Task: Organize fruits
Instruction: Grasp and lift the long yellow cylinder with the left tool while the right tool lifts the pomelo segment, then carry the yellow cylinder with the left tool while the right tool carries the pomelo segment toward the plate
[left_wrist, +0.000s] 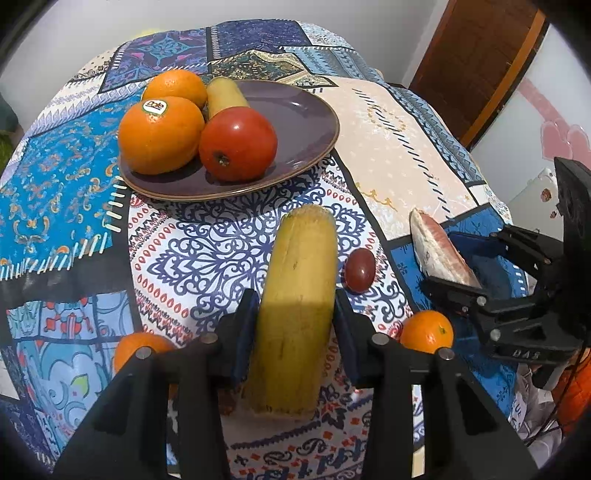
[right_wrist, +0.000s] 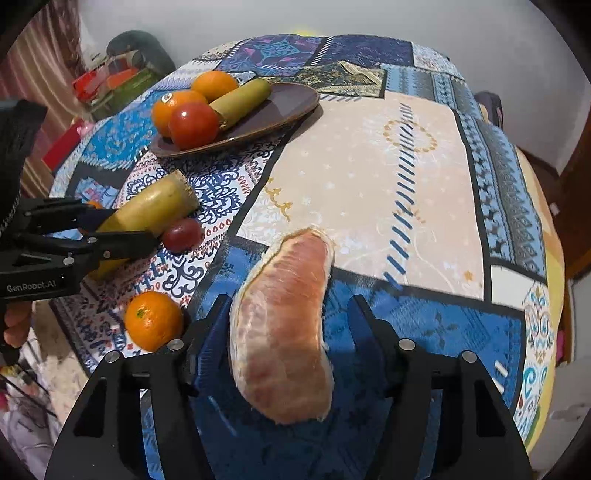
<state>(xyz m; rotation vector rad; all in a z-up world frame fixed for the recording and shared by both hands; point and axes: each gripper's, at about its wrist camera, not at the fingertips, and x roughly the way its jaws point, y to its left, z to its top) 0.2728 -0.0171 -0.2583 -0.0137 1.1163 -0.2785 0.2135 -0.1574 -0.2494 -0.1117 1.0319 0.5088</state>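
Your left gripper (left_wrist: 295, 314) clamps the banana piece (left_wrist: 295, 295) near the plate (left_wrist: 295, 122), ready to carry; right gripper (right_wrist: 288, 332) straddles the pomelo wedge (right_wrist: 284, 321), right pad clear.

A room in a home: a table under a patchwork tablecloth (right_wrist: 369, 177), a wooden door (left_wrist: 476, 62) at upper right of the left wrist view, striped curtain (right_wrist: 33, 66) and household clutter (right_wrist: 107, 81) at upper left of the right.
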